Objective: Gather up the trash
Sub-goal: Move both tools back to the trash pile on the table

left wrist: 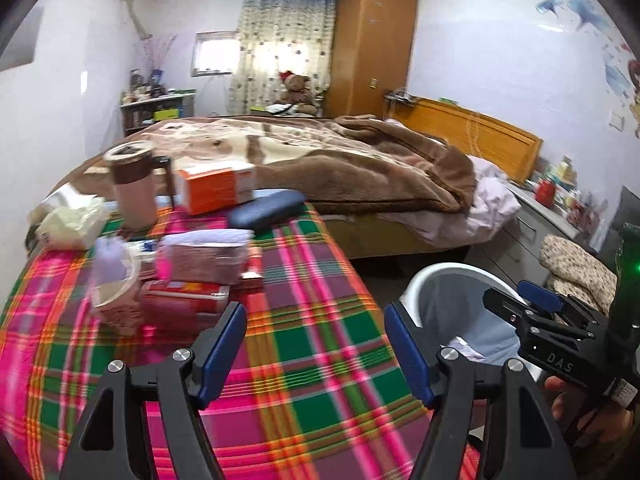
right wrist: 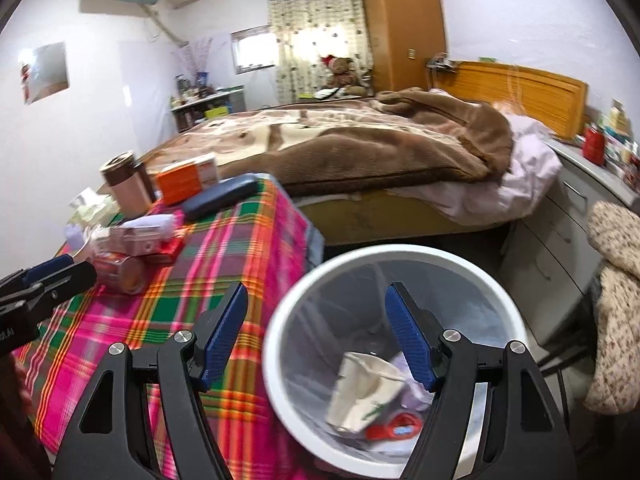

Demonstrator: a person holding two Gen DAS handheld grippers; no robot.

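A: Where does the trash sit?

B: In the round white plastic bin with its clear liner (right wrist: pixel 280 344), on the floor just beside the table. Inside lie a crumpled cream paper cup (right wrist: pixel 362 392), a red and blue wrapper (right wrist: pixel 394 428) touching its lower edge, and a pale lilac scrap (right wrist: pixel 412 392) behind them.

A: And the grippers?

B: The right gripper (right wrist: pixel 316 340) hangs over the bin's near side, blue pads spread wide, holding nothing. The left gripper (left wrist: pixel 316 352) is over the bright pink, green and orange plaid tablecloth (left wrist: pixel 312 320), jaws likewise parted and empty.

A: What is on the table?

B: At its far side, close together and blurred: a red cylindrical can lying on its side (left wrist: pixel 184 296), a pink tissue pack (left wrist: pixel 204 256) behind it, a paper cup holding something lilac (left wrist: pixel 114 280) to the can's left, a dark blue case (left wrist: pixel 266 210), an orange and white carton (left wrist: pixel 216 190), a tall brown-lidded jug (left wrist: pixel 134 188) and crumpled pale yellow paper (left wrist: pixel 70 220).

A: Beyond that?

B: A bed with a brown fleece blanket (left wrist: pixel 320 160), a wooden wardrobe (left wrist: pixel 372 48) and a teddy bear (left wrist: pixel 296 88) by the curtain.
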